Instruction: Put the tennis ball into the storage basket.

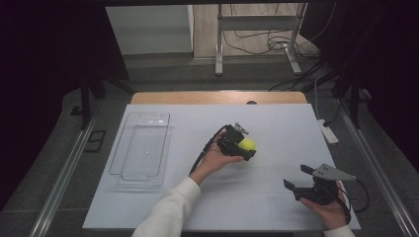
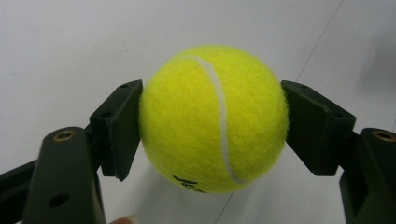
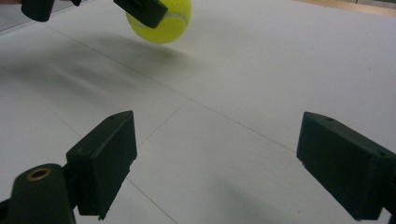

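Observation:
A yellow tennis ball (image 1: 246, 144) is held near the middle of the white table, lifted a little off the surface. My left gripper (image 1: 243, 143) is shut on it. In the left gripper view both black pads press the sides of the ball (image 2: 213, 119). Near the front right edge my right gripper (image 1: 297, 176) stands open with nothing between its jaws. The right gripper view looks past those open jaws to the ball (image 3: 161, 21) hanging above its shadow, farther off.
A clear plastic tray (image 1: 141, 148) lies at the left of the table with nothing in it. White paper (image 1: 276, 123) covers the tabletop; a wooden strip (image 1: 217, 97) shows at the far edge. Cables and a metal stand are on the floor beyond.

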Available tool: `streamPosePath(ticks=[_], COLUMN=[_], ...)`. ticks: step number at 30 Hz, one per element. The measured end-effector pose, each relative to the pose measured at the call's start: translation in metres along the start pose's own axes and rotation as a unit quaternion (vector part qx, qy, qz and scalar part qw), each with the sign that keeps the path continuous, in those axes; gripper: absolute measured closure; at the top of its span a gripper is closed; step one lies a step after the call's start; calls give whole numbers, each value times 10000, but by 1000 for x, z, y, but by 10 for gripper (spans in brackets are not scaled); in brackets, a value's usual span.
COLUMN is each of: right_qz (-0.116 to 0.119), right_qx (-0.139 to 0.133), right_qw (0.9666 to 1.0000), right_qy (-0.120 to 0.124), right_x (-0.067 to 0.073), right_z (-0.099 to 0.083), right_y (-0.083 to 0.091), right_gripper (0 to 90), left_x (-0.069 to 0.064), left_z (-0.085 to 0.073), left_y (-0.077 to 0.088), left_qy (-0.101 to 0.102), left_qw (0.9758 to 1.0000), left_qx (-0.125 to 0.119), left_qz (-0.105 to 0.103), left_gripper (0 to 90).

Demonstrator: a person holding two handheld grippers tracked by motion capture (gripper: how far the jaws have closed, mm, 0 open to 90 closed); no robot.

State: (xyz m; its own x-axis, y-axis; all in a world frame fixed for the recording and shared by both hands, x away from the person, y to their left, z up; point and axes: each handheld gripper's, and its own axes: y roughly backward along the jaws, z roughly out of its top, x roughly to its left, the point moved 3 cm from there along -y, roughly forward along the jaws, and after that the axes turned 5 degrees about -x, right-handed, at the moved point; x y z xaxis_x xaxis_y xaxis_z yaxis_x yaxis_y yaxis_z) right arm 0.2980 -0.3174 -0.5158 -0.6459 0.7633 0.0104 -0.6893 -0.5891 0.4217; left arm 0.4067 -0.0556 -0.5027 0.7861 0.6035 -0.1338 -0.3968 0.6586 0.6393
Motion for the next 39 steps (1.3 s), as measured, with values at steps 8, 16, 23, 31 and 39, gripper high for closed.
streamPosePath(ticks=[8, 16, 23, 31, 39], right_qz=[-20, -25, -15, -23, -40], right_qx=[18, 22, 18, 28, 43], right_qw=[10000, 10000, 10000, 10000, 10000], right_qy=[9, 12, 8, 0, 3], right_x=[0, 0, 1, 1, 1], right_z=[0, 0, 0, 0, 0], right_y=[-1, -1, -1, -2, -2], right_gripper=[126, 126, 126, 126, 126], left_x=[-1, 0, -1, -1, 2], left_z=[-1, -3, -7, -10, -12], left_y=[7, 15, 25, 35, 42], left_qy=[-36, -26, -28, -5, 14], left_qw=[10000, 9999, 9997, 9994, 9991], left_qx=[-57, -133, -244, -351, -419], left_qz=[29, 16, -21, -24, -6], left_gripper=[265, 265, 265, 265, 265])
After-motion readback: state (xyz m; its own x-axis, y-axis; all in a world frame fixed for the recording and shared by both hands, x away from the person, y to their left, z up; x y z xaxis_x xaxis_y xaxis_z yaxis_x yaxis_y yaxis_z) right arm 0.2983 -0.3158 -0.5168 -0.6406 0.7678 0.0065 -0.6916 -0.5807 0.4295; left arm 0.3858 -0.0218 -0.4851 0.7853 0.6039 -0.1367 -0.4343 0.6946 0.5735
